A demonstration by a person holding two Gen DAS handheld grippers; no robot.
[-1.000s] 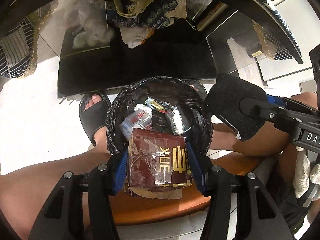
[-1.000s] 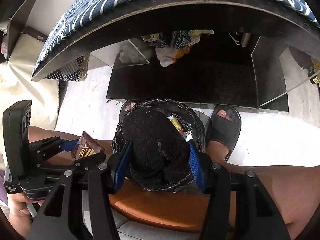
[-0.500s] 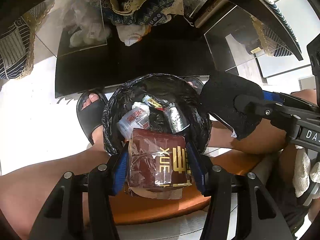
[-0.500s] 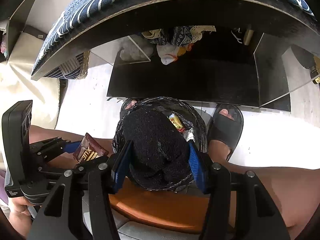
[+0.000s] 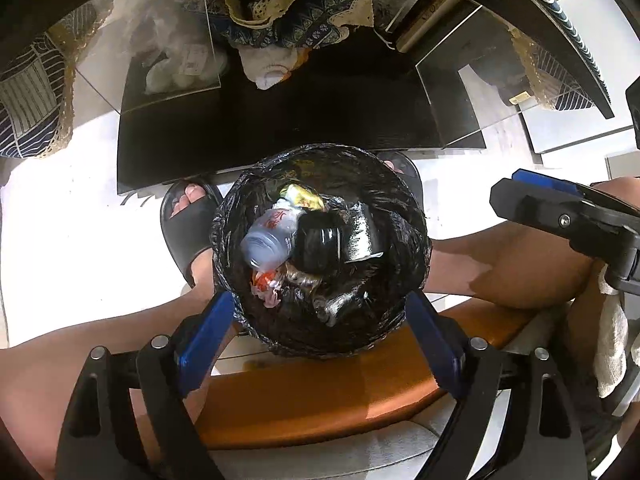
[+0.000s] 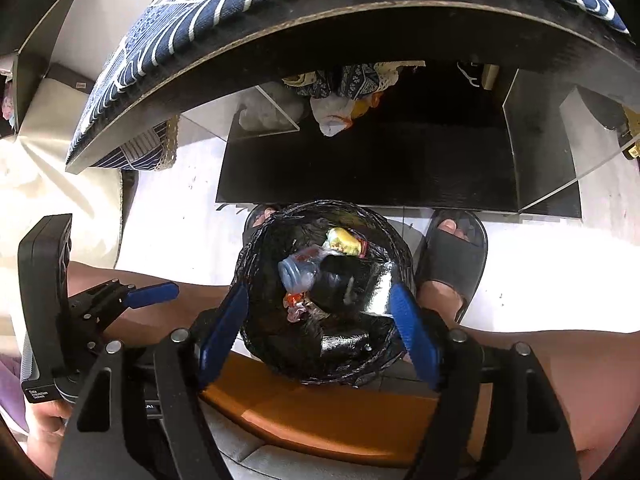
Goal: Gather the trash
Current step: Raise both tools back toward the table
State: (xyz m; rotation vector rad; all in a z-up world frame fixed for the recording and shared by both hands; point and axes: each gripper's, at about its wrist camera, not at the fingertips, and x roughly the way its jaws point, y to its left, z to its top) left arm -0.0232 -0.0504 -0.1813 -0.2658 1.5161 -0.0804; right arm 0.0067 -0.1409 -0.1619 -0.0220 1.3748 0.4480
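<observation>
A bin lined with a black bag (image 5: pixel 404 248) stands on the floor between the person's feet; it also shows in the right wrist view (image 6: pixel 256 280). Inside lie a clear plastic bottle (image 5: pixel 268 240), a gold wrapper (image 5: pixel 302 198), a black sock-like lump (image 5: pixel 320 246), silver foil (image 5: pixel 360 236) and a red scrap (image 5: pixel 262 280). My left gripper (image 5: pixel 320 332) is open and empty above the bin's near rim. My right gripper (image 6: pixel 320 332) is open and empty above the bin too. The brown packet is not visible.
A dark low table (image 6: pixel 360 168) with clear acrylic panels stands beyond the bin, with bunched patterned cloth (image 5: pixel 296 12) under it. Feet in black slippers (image 6: pixel 452 256) flank the bin. An orange-brown chair seat edge (image 5: pixel 320 392) lies under both grippers. The floor is white.
Both grippers have opened. The brown packet left the left gripper and the black sock left the right gripper; the black lump now lies in the bin.
</observation>
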